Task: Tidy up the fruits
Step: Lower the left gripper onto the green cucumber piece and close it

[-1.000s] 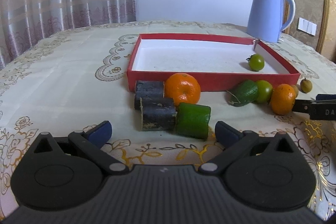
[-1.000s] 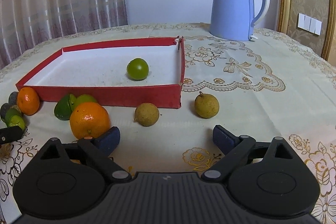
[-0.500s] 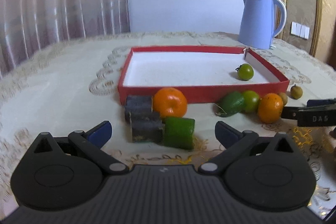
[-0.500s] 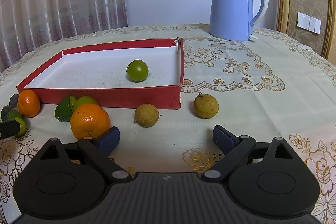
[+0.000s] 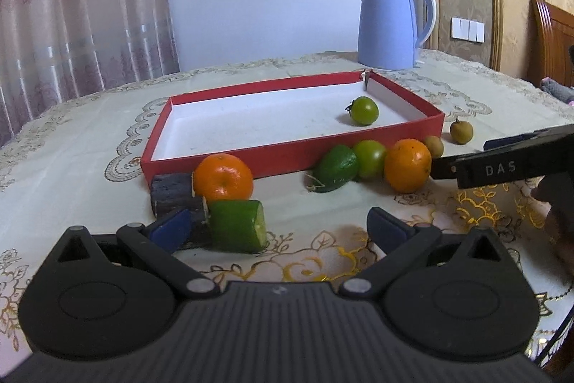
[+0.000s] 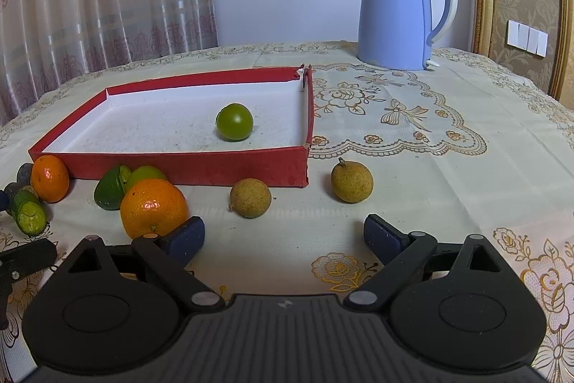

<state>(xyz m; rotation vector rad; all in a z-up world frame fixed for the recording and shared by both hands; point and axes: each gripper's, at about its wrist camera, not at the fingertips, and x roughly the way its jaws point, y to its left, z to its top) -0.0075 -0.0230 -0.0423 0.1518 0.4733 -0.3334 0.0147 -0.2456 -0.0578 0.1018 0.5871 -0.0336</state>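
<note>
Now, left gripper point(image 5: 276, 227): jaws spread and empty, come closer to the table than a second ago; green cucumber piece point(image 5: 237, 225) between them, toward the left finger
Right gripper point(image 6: 283, 236): jaws wide, empty; large orange point(image 6: 153, 208) touching its left pad; brown fruit point(image 6: 250, 197) just ahead
Red tray point(image 6: 179, 167): beyond both; holds one green tomato point(image 6: 234, 122)
Meaning: left pick looks imminent; sorting barely begun

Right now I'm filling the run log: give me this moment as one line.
task: organize fruits | left gripper: open, empty | right gripper: open, empty | red tray: one green fruit inside | other fruit on tablecloth
</note>
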